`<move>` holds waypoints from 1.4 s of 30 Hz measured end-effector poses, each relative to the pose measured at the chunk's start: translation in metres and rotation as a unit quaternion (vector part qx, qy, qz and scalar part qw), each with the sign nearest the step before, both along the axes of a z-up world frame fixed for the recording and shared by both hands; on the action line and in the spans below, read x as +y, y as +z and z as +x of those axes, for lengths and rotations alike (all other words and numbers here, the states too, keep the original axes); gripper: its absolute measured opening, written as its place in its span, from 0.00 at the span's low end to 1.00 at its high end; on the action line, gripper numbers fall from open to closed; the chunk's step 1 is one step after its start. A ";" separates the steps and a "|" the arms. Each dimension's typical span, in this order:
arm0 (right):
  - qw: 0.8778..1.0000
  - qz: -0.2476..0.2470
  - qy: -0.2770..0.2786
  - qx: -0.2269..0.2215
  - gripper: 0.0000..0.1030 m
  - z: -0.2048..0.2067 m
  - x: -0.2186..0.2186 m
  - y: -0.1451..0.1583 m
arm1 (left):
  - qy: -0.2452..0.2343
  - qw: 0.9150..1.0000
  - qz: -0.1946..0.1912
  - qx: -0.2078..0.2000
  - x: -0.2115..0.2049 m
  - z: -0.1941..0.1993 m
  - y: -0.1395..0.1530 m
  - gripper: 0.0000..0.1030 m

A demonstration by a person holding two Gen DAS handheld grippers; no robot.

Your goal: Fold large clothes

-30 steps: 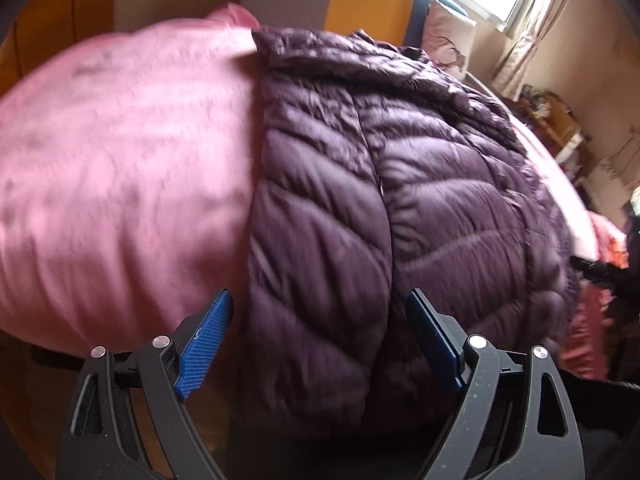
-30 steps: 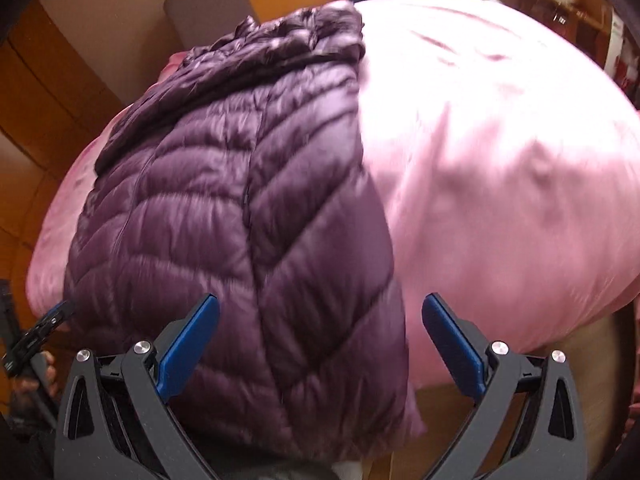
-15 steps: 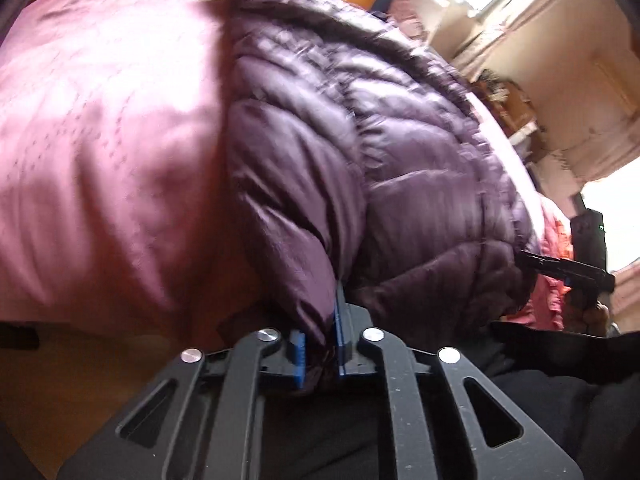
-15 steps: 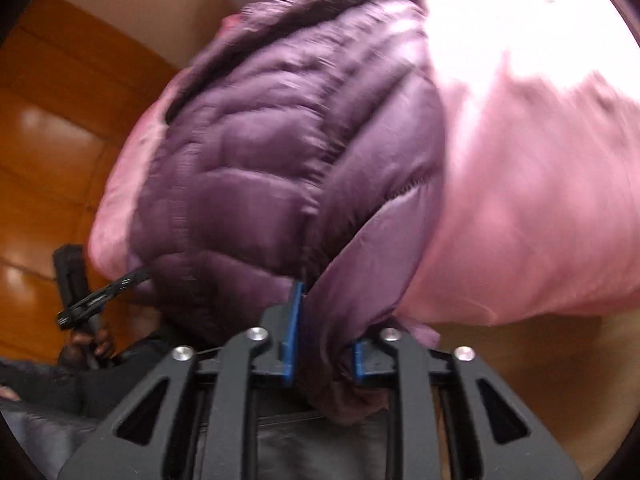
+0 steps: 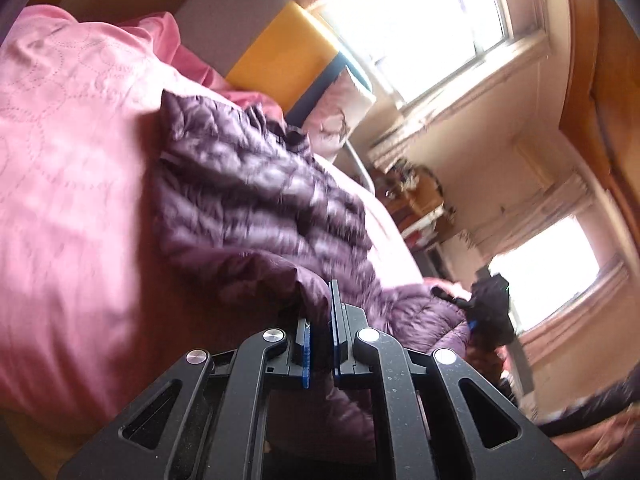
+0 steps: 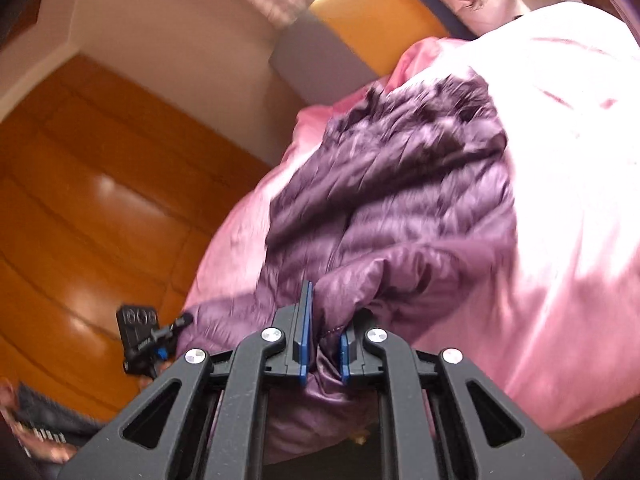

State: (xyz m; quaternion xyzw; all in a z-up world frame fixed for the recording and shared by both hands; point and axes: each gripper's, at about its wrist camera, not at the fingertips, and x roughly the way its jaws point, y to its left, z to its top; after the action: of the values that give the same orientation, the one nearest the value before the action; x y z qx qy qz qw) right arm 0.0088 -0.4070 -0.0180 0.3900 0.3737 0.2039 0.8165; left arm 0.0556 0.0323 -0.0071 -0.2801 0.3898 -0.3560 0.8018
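Note:
A purple quilted puffer jacket [image 5: 256, 200] lies on a pink bedspread [image 5: 68, 168]. My left gripper [image 5: 320, 320] is shut on the jacket's near hem at its left corner and holds it raised off the bed. My right gripper [image 6: 323, 328] is shut on the hem of the same jacket [image 6: 400, 184] at its right corner, also raised. The lifted hem curls over toward the collar end. The right gripper shows small in the left wrist view [image 5: 472, 322], the left gripper in the right wrist view [image 6: 160, 350]. Both views are motion-blurred.
The pink bedspread [image 6: 560, 184] covers the bed. A grey and yellow headboard [image 5: 272, 48] and a pillow [image 5: 340, 116] stand at the far end. Bright windows [image 5: 420, 20] and a cluttered shelf [image 5: 416, 196] are to the right. A wooden wardrobe [image 6: 80, 200] is to the left.
Both grippers went from open over the hem to shut on it, then lifted the hem up off the bed and carried it toward the collar end.

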 end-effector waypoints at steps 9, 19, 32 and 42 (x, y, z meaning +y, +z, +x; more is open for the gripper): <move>0.997 0.023 -0.070 0.036 0.11 0.084 -0.038 -0.017 | 0.065 0.997 0.011 0.027 -0.001 0.088 -0.009 0.06; 0.994 0.035 -0.088 0.059 0.53 0.130 -0.049 -0.033 | 0.101 0.990 0.027 0.096 0.001 0.146 -0.034 0.29; 0.993 -0.045 -0.083 0.069 0.75 0.071 -0.039 -0.067 | 0.109 0.989 0.046 0.084 0.017 0.114 -0.068 0.66; 0.994 -0.056 -0.068 0.071 0.14 0.048 -0.019 -0.072 | 0.049 0.992 0.101 0.056 -0.009 0.094 -0.075 0.05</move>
State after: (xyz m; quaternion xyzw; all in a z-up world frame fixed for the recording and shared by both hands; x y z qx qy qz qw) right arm 0.0563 -0.4264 -0.0901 0.3816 0.4143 0.0982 0.8204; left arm 0.1500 0.0231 -0.0818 -0.2360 0.4538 -0.2593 0.8192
